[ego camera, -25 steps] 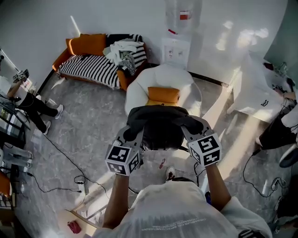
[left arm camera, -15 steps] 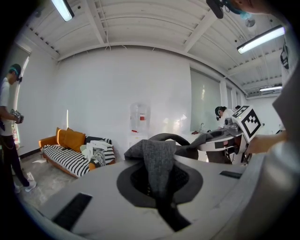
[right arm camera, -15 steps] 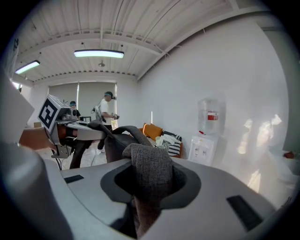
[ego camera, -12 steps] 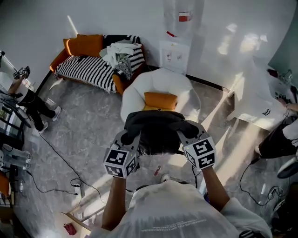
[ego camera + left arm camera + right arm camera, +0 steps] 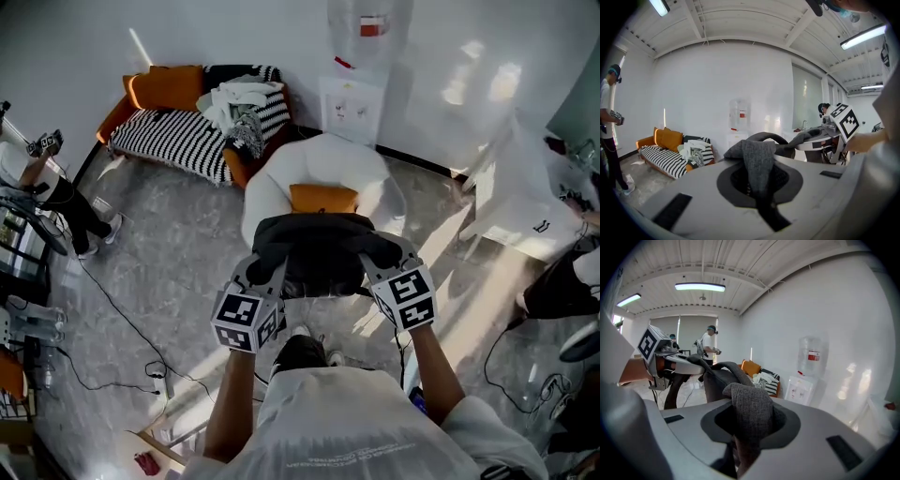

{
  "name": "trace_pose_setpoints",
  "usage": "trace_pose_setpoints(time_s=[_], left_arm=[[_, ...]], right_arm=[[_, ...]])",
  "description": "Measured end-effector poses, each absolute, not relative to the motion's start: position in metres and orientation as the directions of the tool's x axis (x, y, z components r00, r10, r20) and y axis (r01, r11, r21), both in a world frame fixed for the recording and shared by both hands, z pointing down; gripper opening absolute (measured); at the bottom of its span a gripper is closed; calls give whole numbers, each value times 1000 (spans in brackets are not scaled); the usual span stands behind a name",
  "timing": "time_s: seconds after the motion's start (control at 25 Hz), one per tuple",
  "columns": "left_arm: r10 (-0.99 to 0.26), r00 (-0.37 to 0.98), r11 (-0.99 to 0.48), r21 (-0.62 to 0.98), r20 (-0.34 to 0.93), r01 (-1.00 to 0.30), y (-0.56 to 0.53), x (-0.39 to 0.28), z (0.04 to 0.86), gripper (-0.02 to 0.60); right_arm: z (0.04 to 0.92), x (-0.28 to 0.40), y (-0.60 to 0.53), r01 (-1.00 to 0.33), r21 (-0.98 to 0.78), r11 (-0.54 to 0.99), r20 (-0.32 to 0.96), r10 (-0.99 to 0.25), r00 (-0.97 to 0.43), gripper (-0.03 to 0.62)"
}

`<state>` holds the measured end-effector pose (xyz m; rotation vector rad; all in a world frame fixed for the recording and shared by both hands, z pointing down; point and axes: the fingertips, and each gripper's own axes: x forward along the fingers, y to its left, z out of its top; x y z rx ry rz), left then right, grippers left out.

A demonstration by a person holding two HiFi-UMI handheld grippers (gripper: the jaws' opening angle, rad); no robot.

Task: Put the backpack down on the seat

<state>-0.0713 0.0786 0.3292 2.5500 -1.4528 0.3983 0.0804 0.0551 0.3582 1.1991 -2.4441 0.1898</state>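
Backpack (image 5: 319, 246) held by left gripper (image 5: 267, 272), right gripper (image 5: 380, 262); bottle label (image 5: 372, 26) seemingly illegible.

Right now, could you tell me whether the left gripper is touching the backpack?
Touching. The left gripper view shows the left gripper closed on a grey strap of the backpack, with the fabric pinched where it passes through.

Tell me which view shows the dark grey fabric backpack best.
The head view: the whole dark grey fabric backpack hangs between the left tool and the right tool. The left gripper view shows mainly its grey woven strap clamped in that tool; the right gripper view shows mainly the other strap.
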Motion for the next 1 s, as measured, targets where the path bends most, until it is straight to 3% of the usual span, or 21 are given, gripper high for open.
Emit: trace_pose_setpoints(time_s=[1.0], left_arm=[[-682,621,-617,152,386,-772,-85,-112,404,9]], right_arm=[[431,40,-81,-851,-22,525,551,-704,-449,98]])
